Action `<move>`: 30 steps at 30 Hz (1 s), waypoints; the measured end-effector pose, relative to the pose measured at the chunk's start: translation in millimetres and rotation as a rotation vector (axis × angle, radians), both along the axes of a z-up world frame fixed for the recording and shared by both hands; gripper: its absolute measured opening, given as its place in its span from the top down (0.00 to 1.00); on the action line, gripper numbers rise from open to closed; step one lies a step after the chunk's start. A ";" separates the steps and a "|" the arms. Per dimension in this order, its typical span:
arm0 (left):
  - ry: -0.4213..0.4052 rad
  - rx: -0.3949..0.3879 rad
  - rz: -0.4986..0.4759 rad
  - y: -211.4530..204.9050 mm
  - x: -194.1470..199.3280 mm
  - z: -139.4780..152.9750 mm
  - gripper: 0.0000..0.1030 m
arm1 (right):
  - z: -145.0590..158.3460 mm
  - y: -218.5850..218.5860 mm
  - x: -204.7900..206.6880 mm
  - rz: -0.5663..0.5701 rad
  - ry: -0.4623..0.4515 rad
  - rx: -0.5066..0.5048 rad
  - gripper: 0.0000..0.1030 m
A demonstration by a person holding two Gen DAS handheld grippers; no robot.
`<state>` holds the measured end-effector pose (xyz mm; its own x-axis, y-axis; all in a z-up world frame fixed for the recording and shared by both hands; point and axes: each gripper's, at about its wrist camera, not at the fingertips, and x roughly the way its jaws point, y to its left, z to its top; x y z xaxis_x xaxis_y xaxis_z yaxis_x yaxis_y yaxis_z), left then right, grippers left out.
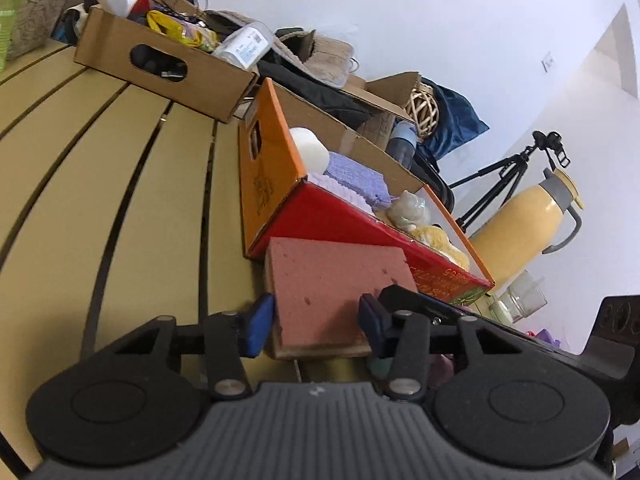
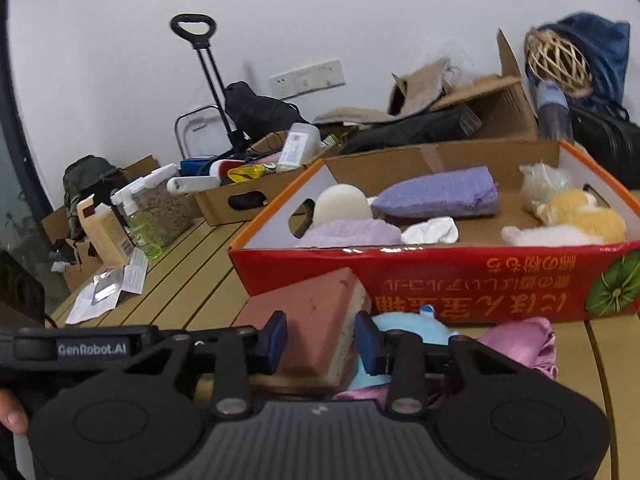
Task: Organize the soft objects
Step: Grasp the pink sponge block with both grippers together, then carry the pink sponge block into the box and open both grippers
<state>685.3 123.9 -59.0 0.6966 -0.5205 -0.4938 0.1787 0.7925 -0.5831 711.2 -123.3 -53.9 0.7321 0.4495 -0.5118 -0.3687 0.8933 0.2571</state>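
Note:
A pink sponge block [image 1: 336,280] lies on the slatted wooden table, right against the front wall of the red and orange box [image 1: 340,216]. My left gripper [image 1: 316,328] has its blue pads pressed on both sides of the sponge's near end. In the right wrist view, the right gripper [image 2: 320,340] also clamps the pink sponge [image 2: 316,312], with its pads on the sponge's flanks. The box [image 2: 440,276] holds a white round sponge [image 2: 340,204], a purple towel [image 2: 440,196] and a yellow plush toy [image 2: 576,216]. A blue plush [image 2: 400,328] and a pink satin cloth [image 2: 524,340] lie beside the sponge.
A brown cardboard box [image 1: 168,64] full of clutter stands behind on the left. A yellow jug [image 1: 520,224] and glass jars stand at the right. Spray bottles [image 2: 140,224] and papers sit at the table's left end. The other gripper's black body [image 2: 80,348] crosses the lower left.

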 end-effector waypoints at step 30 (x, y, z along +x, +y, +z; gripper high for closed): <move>-0.223 0.150 -0.065 -148.2 -218.1 98.6 0.63 | 64.4 -153.7 -242.7 -0.074 -0.153 0.164 0.68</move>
<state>467.2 -24.3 39.6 0.7641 -0.5004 -0.4072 0.3427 0.8496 -0.4009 468.5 -277.0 10.6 0.8295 0.4598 -0.3170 -0.3497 0.8701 0.3472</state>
